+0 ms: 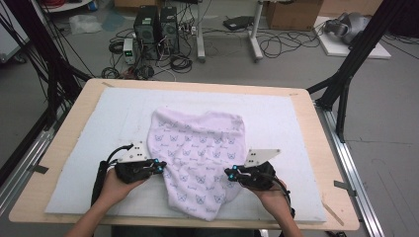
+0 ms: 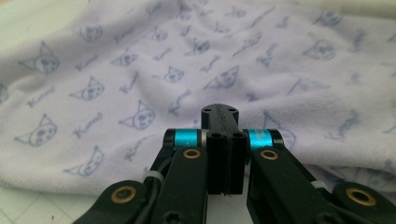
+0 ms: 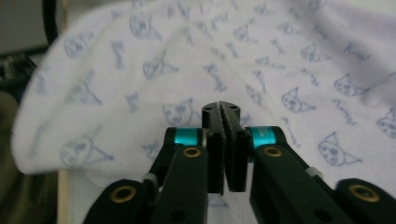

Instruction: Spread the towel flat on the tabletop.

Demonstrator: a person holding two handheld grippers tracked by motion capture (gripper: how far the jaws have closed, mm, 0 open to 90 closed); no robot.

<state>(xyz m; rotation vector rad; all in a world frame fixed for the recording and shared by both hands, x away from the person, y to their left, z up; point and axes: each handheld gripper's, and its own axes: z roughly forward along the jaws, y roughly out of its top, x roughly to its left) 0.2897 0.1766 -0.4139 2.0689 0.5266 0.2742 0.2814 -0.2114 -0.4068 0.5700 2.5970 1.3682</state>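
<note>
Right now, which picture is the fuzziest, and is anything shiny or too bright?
In the right gripper view the cloth looks softest, its cat faces smeared, worst at the left edge. In the left gripper view the print on the cloth is sharper near the jaws and fuzzy toward the top. The high view is evenly lit, without hard shadows; the white mat looks pale but not glaring.

The cloth [image 1: 197, 158] in front of me is a soft, pale lilac-white fabric printed all over with small blue cat faces and little script words. It lies spread but rumpled on the white padding of the tabletop [image 1: 89, 138], roughly in the middle, with low folds and ripples running across it. Its far edge is broad with a shallow dip in the centre, and it narrows to a rounded end on my side. Its left and right edges lie at my fingers.
</note>
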